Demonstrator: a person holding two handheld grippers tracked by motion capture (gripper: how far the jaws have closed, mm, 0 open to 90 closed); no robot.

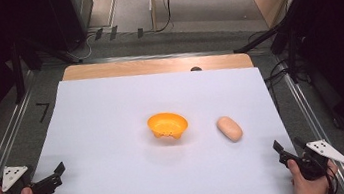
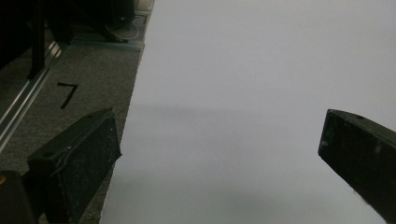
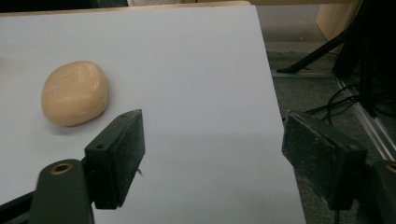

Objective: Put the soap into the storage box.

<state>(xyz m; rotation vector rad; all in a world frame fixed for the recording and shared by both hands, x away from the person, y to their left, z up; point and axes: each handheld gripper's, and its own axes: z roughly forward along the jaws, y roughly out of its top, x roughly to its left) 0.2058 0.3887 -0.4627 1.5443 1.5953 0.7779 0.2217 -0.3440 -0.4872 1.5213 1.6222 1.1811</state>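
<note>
At the surface's near corners, the left hand-held gripper [image 1: 60, 173] and right hand-held gripper [image 1: 287, 148] hang spread wide, holding nothing.

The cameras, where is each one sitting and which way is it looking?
High view: above the person's side, looking forward and down on the white sheet, orange bowl and bread roll; both hands, left gripper and right gripper show.
Left gripper view: rides the left gripper, facing bare sheet between its open jaws.
Right gripper view: rides the right gripper, facing the sheet's right edge, open jaws.
Shared: high and right gripper views both see the roll.
</note>
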